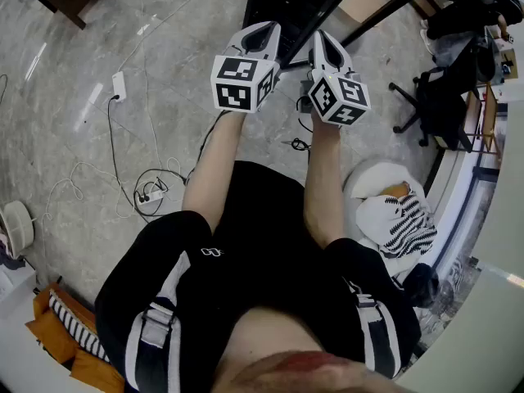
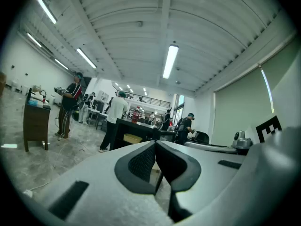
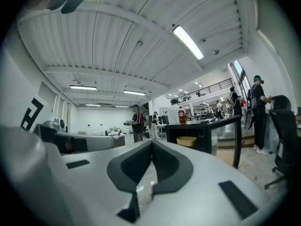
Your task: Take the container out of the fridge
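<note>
Far left on the grey floor point(image 1: 74, 162): a white power strip point(image 1: 119, 85) and its trailing cable. Left of centre, held out at arm's length: the left gripper point(image 1: 264, 31), clenched pad to pad on nothing. Far beyond its tips, across the room in the left gripper view: a black fridge point(image 2: 146, 130) with a yellow container point(image 2: 132, 138) on the shelf inside and a red bottle point(image 2: 137, 114) on top. Just beside and to the right, level with the first: the right gripper point(image 1: 322, 41), likewise pressed shut and empty. Well ahead of it and a little to the right in the right gripper view: the same fridge, with the glass door point(image 3: 223, 140) swung open toward the right and the container sitting untouched inside, far from both pairs of jaws. Around the fridge and beyond: several people standing at benches. Far right: a black office chair point(image 3: 284, 140).
</note>
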`<action>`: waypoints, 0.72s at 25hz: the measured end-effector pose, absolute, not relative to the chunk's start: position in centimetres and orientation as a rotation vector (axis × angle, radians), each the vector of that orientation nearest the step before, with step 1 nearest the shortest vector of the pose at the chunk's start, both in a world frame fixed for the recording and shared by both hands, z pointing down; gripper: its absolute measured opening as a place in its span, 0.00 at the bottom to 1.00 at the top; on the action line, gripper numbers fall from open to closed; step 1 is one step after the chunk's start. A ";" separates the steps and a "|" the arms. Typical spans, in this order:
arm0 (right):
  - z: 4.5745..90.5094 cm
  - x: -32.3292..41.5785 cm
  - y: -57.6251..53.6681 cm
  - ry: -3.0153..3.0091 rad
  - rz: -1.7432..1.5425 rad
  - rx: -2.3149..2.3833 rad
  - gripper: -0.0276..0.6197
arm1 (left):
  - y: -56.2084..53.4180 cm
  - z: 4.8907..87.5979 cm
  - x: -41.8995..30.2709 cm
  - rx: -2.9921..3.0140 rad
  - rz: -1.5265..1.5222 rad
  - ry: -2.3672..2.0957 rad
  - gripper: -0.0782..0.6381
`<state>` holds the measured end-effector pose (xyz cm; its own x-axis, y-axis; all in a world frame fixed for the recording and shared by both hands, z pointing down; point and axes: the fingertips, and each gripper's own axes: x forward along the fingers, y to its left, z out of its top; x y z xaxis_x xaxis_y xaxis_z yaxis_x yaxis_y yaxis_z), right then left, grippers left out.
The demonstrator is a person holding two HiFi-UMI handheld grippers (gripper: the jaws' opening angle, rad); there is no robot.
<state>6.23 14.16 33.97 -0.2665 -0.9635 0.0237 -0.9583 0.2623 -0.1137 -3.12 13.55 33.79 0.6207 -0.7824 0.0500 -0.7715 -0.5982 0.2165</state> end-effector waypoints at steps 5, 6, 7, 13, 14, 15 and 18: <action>34.1 5.5 13.6 2.466 -0.163 -1.865 0.06 | 13.0 33.8 -3.8 2.623 -0.081 -1.283 0.12; 34.2 5.5 13.5 2.460 -0.169 -1.868 0.06 | 12.9 33.8 -3.9 2.621 -0.083 -1.284 0.12; 34.2 5.5 13.4 2.446 -0.178 -1.875 0.06 | 12.8 33.8 -4.1 2.617 -0.086 -1.286 0.12; 34.5 5.7 12.9 2.424 -0.191 -1.881 0.06 | 11.8 34.3 -4.7 2.591 -0.095 -1.286 0.12; 34.6 5.9 12.8 2.419 -0.196 -1.884 0.06 | 11.6 34.4 -4.6 2.590 -0.094 -1.281 0.12; 34.7 6.1 12.6 2.415 -0.204 -1.890 0.06 | 11.4 34.5 -4.5 2.588 -0.092 -1.274 0.12; 35.5 6.2 12.3 2.426 -0.230 -1.905 0.06 | 11.0 35.2 -4.4 2.570 -0.084 -1.259 0.12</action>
<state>6.22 12.30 35.49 -0.2405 -0.9691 0.0540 -0.9620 0.2306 -0.1463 -4.40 11.01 35.24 0.6190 -0.7823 0.0696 -0.7662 -0.5820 0.2723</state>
